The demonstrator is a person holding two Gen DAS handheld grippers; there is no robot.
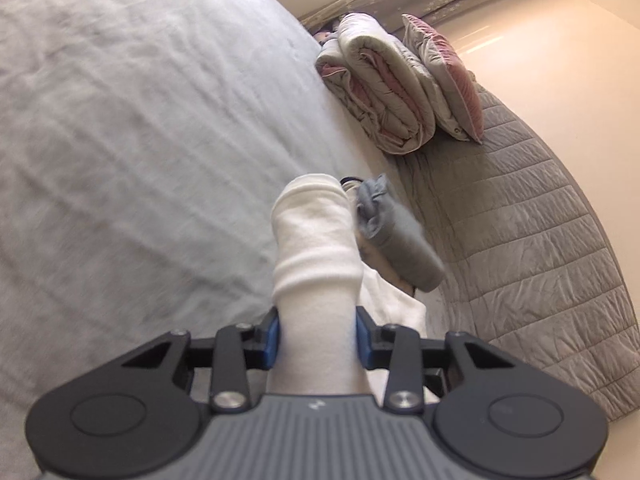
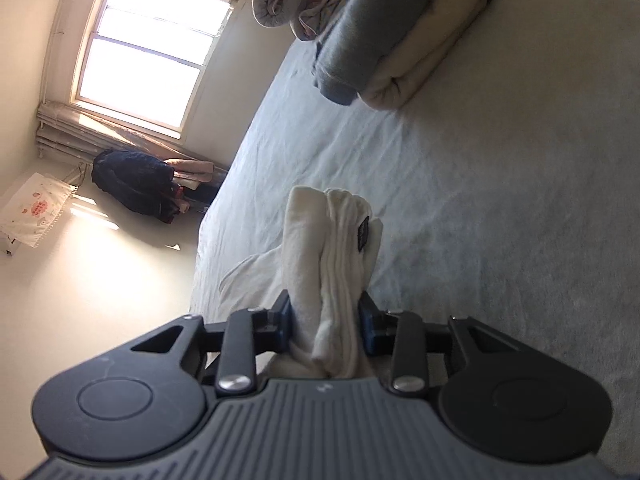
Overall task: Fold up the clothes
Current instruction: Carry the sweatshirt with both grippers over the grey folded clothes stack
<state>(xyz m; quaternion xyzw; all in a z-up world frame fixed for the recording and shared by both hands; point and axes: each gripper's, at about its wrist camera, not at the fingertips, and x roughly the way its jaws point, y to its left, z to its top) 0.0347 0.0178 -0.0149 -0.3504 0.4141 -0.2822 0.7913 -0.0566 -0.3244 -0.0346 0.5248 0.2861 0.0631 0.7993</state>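
Note:
A white garment (image 1: 314,248) of thick knit is bunched between the blue pads of my left gripper (image 1: 318,334), which is shut on it above the bed. My right gripper (image 2: 325,326) is shut on another bunched part of the white garment (image 2: 332,248), whose ribbed edge carries a small dark label (image 2: 363,233). More white cloth (image 2: 248,276) hangs below the right gripper toward the bed's edge. In the left wrist view a rolled grey garment (image 1: 394,236) lies just beyond the white one.
The bed's pale blue-grey sheet (image 1: 140,128) fills most of both views. A folded quilt (image 1: 380,88) and a pillow (image 1: 444,76) sit by the quilted headboard (image 1: 520,232). A folded grey garment (image 2: 360,28) and a cream one (image 2: 428,48) are stacked on the bed. Dark clothes (image 2: 136,184) are piled under the window (image 2: 148,52).

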